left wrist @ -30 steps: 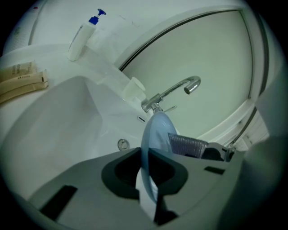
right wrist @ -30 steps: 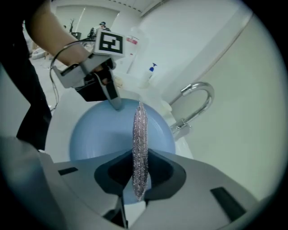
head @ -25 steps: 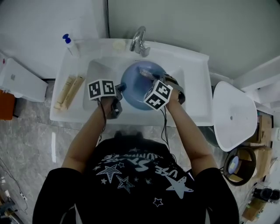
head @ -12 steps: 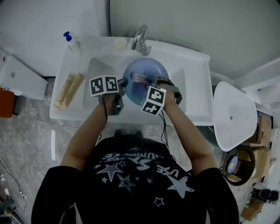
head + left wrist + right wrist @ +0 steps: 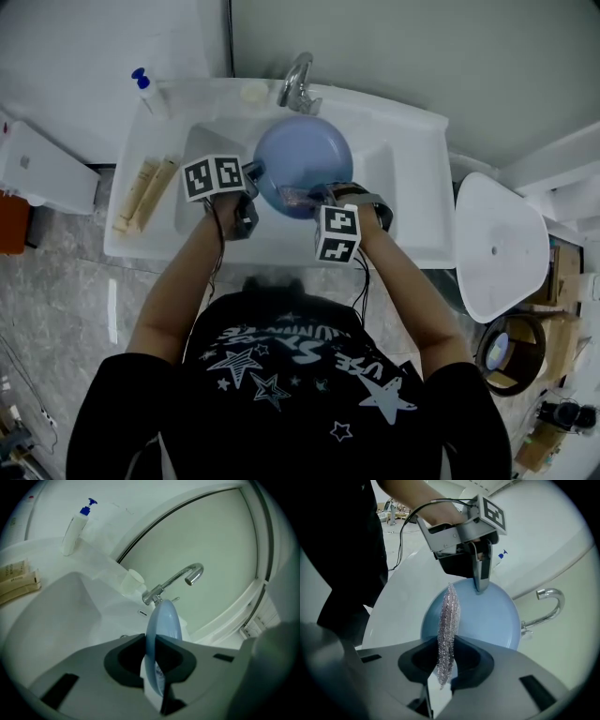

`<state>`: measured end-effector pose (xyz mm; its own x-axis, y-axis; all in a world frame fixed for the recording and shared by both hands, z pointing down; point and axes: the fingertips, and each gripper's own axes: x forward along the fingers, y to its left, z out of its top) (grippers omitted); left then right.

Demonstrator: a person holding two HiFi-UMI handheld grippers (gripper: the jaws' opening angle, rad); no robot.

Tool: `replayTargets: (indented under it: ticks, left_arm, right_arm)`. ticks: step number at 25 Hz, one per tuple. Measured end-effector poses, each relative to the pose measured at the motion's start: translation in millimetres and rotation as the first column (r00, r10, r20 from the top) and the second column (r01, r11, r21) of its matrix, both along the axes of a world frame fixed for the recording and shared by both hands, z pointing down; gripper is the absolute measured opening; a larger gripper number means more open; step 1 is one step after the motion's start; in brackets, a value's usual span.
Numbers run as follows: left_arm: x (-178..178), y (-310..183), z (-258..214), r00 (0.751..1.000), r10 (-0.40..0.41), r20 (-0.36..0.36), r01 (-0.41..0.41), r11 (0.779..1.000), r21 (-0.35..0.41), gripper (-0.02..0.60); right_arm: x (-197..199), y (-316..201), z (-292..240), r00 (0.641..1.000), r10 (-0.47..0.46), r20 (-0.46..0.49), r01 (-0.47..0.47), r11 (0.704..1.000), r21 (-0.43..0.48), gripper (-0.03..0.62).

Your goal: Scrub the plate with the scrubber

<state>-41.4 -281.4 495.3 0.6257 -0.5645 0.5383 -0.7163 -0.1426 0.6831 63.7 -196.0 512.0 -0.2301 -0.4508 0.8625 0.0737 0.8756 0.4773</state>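
White washbasin (image 5: 412, 178) set against a pale wall, chrome faucet (image 5: 298, 82) at the back edge. On the left ledge stand a pump bottle (image 5: 148, 92) with a blue top and two beige tubes (image 5: 145, 195) lying side by side.

Plate (image 5: 305, 155): round, plain pale blue, smooth and glossy, with a shallow raised rim. It hangs over the bowl just in front of the faucet, tipped up on edge with its face toward the person. No marks or residue can be made out on the face.

Left gripper (image 5: 157, 679): jaws drawn in narrow, clamped on the plate's rim at its left side. In the left gripper view the plate runs edge-on between the pads as a thin blue arc reaching toward the faucet.

Right gripper (image 5: 443, 679): jaws closed on the scrubber (image 5: 447, 620), a flattened strip of glittery silver-pink mesh. The strip stands up out of the jaws, and its free end points at the plate's face close to the left gripper's tip. In the head view it sits at the plate's near edge. Actual contact with the face cannot be confirmed.
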Motion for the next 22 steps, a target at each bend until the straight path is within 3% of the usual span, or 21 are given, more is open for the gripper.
replayTargets:
  ticks: [5, 9, 15, 22]
  left_arm:
    - [-6, -3, 6, 0.999, -0.002, 0.034, 0.002, 1.0, 0.001, 0.043]
    - [-2, 6, 14, 1.0, 0.017, 0.022, -0.017, 1.0, -0.021, 0.039]
    - [9, 19, 18, 0.996, 0.079, 0.046, -0.079, 0.997, -0.02, 0.038]
    - [12, 24, 9, 0.996, 0.085, 0.001, -0.085, 0.996, -0.021, 0.038]
  right_arm:
    - [0, -5, -11, 0.999, -0.001, 0.052, -0.002, 0.998, 0.06, 0.081]
    - [6, -28, -31, 0.988, 0.103, 0.117, -0.115, 0.988, 0.101, 0.081]
    - [12, -74, -55, 0.966, 0.191, 0.171, -0.229, 0.945, 0.235, 0.081]
    - [25, -97, -42, 0.953, 0.284, 0.106, -0.303, 0.912, 0.276, 0.081]
